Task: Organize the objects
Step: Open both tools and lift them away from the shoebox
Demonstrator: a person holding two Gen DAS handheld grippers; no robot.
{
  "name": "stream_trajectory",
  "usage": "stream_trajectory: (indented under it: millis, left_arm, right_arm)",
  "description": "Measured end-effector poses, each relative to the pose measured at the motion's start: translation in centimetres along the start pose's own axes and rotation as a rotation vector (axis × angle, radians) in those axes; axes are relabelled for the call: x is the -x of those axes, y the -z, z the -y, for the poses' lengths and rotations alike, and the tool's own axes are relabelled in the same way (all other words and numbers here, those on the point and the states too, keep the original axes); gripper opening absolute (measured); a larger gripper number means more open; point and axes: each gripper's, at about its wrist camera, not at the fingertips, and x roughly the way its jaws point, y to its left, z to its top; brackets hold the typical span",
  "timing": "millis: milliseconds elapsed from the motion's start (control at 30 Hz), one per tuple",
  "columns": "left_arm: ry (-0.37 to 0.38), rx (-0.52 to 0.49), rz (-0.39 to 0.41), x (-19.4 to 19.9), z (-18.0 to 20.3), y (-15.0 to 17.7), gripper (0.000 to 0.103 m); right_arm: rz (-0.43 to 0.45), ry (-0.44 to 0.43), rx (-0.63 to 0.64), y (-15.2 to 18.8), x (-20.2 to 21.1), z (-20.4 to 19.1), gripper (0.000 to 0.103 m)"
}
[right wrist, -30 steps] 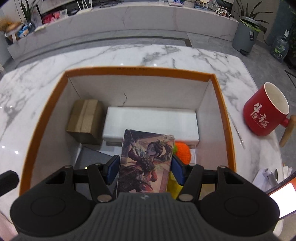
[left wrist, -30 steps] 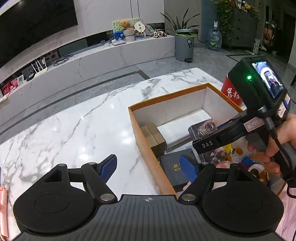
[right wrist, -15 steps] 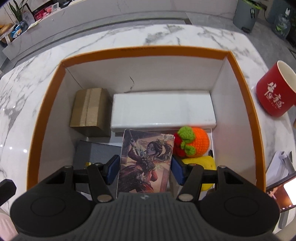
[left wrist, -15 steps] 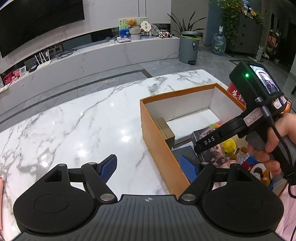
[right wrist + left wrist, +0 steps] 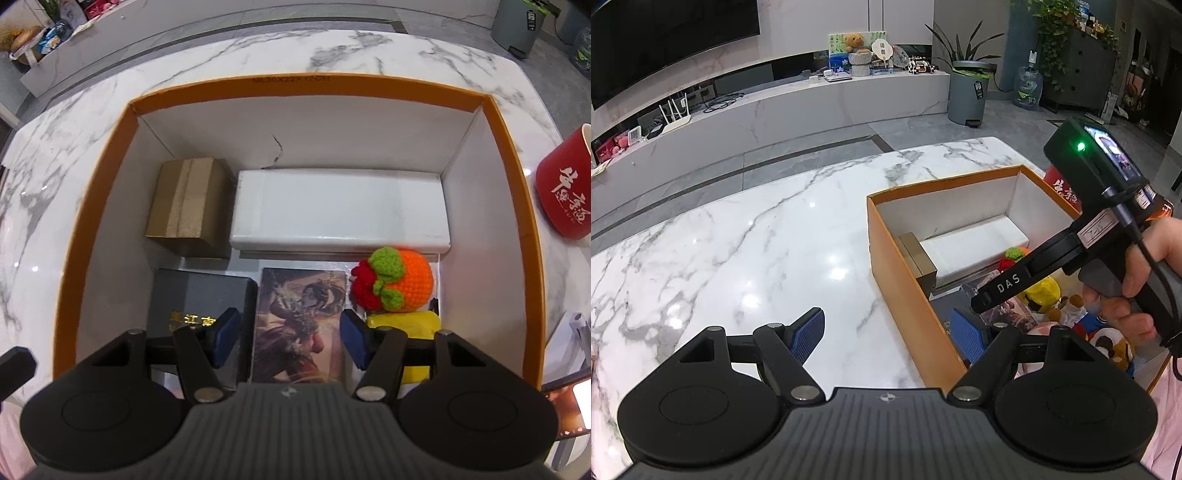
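An illustrated card [image 5: 301, 321] lies flat in the orange box [image 5: 517, 192], between a dark case [image 5: 199, 299] and a knitted orange [image 5: 410, 280]. The right gripper [image 5: 290, 338] straddles it, fingers apart, apparently just releasing; next, lift clear. The left gripper [image 5: 888, 332] hangs open, empty.

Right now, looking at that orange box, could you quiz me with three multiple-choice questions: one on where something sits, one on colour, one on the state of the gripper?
1. Where is the illustrated card box?
A. between the dark box and the knitted orange toy
B. on the white box
C. outside the orange box

2. What colour is the mug?
A. blue
B. red
C. white

3. The right gripper is
A. shut on the card box
B. open
C. out of view

Answers: 1 A, it lies flat between them. 2 B, red with white characters. 3 B, gaps show beside both pads.
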Motion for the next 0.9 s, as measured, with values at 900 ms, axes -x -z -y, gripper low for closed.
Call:
stream_trajectory:
  millis: [900]
  left_arm:
    - [-0.048, -0.029, 0.243, 11.5, 5.6, -0.3, 0.09]
  right_arm:
    - [0.386, -0.06, 0.155, 8.3, 18.3, -1.6, 0.059]
